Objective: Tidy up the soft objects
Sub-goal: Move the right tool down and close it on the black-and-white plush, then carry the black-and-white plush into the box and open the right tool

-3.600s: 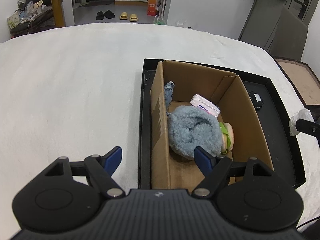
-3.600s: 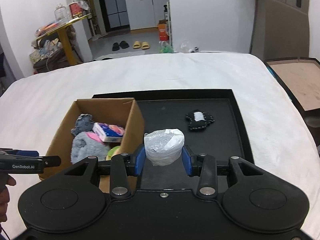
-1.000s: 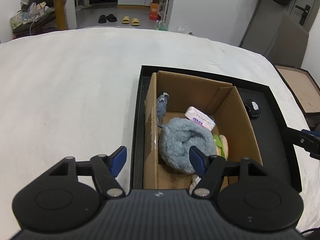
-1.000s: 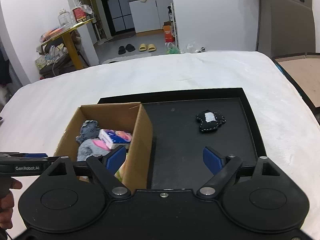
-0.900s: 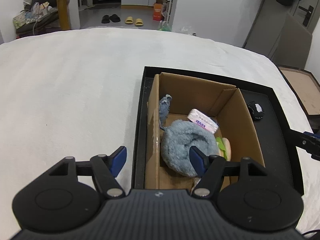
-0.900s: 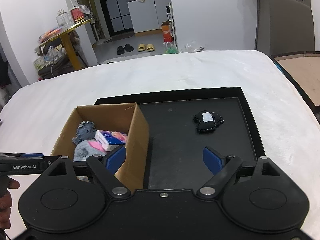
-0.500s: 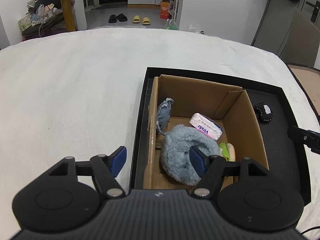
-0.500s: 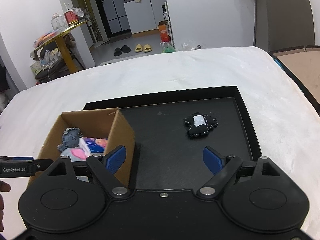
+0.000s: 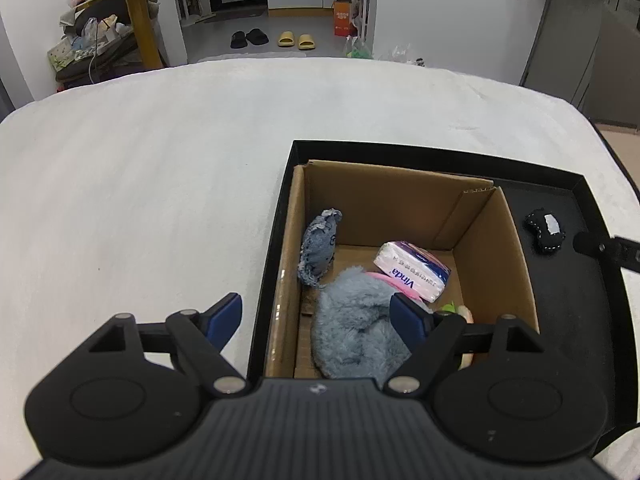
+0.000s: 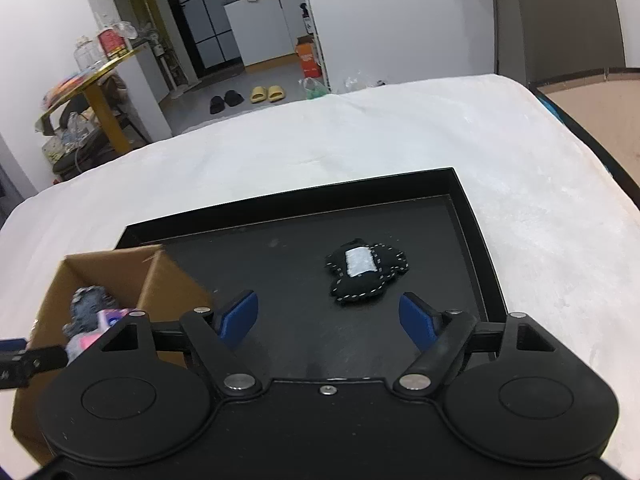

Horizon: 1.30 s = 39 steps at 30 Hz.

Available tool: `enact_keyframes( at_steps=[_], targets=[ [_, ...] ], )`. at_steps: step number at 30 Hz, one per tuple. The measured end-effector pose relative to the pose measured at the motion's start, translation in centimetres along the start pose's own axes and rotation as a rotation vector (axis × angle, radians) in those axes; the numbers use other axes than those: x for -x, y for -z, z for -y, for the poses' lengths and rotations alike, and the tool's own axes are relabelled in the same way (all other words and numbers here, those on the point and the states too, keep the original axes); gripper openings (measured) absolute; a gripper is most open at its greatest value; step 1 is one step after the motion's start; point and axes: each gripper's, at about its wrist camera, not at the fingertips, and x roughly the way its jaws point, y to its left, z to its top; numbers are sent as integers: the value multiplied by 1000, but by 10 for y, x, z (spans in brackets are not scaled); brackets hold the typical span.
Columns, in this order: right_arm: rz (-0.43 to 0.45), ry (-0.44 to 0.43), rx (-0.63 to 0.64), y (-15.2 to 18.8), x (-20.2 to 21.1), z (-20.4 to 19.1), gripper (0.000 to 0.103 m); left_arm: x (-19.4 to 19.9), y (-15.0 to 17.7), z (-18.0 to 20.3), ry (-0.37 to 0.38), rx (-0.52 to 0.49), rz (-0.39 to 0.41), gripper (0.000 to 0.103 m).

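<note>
Right gripper (image 10: 328, 318), jaws wide but just narrowing, empty, hovers with black stitched pouch (image 10: 366, 270) just ahead; left gripper (image 9: 316, 318), just widening, empty above cardboard box (image 9: 516, 256)

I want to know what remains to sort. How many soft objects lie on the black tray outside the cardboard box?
1: a small black stitched plush on the bare floor of the black tray, right of the cardboard box. Nothing else shows there.
</note>
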Motion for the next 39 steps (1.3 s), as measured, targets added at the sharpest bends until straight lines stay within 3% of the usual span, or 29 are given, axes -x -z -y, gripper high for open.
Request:
enact_keyframes(
  at_steps=[5, 19, 21, 23, 28, 39],
  targets=[
    [-22, 23, -18, -4, -19, 6, 70, -7, -5, 9, -17, -12, -3, 80],
    [-66, 108, 23, -11, -64, 1, 69, -13, -7, 25, -49, -30, 1, 80],
    [-78, 122, 30, -11, -70, 0, 60, -11, -8, 24, -58, -26, 4, 80],
    [-97, 136, 32, -10, -76, 0, 44, -10, -9, 24, -63, -20, 4, 80],
    [-87, 159, 47, -8, -75, 1, 24, -8, -8, 22, -63, -9, 0, 80],
    [-82, 145, 36, -6, -46, 3, 20, -4, -12, 11, -38, 16, 7, 80]
  ],
)
